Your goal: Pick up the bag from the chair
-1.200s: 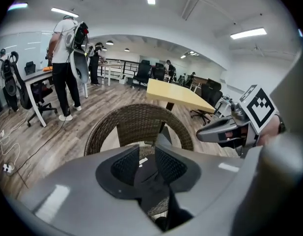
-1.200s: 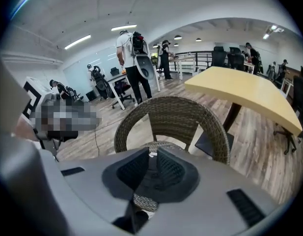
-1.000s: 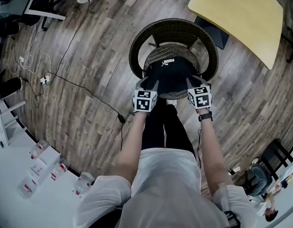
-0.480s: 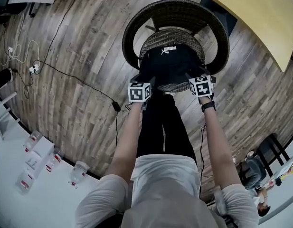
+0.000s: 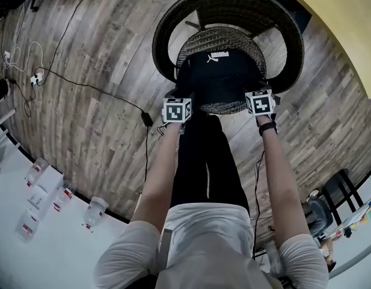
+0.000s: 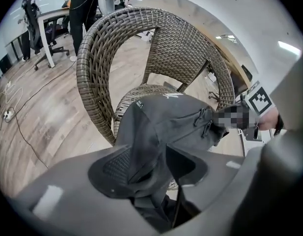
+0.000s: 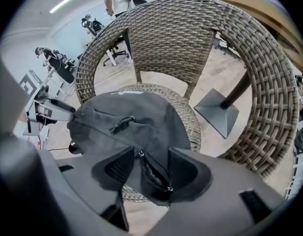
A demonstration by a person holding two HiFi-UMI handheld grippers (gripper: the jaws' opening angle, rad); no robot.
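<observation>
Black bag (image 5: pixel 221 80) sits on the wicker chair (image 5: pixel 163 47) seat. Left hand-held gripper (image 6: pixel 146 168) and right hand-held gripper (image 7: pixel 150 173) are both released, jaws just easing inward, with the bag's edges lying loose between them.

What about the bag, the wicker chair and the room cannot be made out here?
Black bag underside: every view, resting on the wicker chair seat.
Standing person, head: left gripper view, cut by the top edge.
Bottle labels: head view, too small to read.
</observation>
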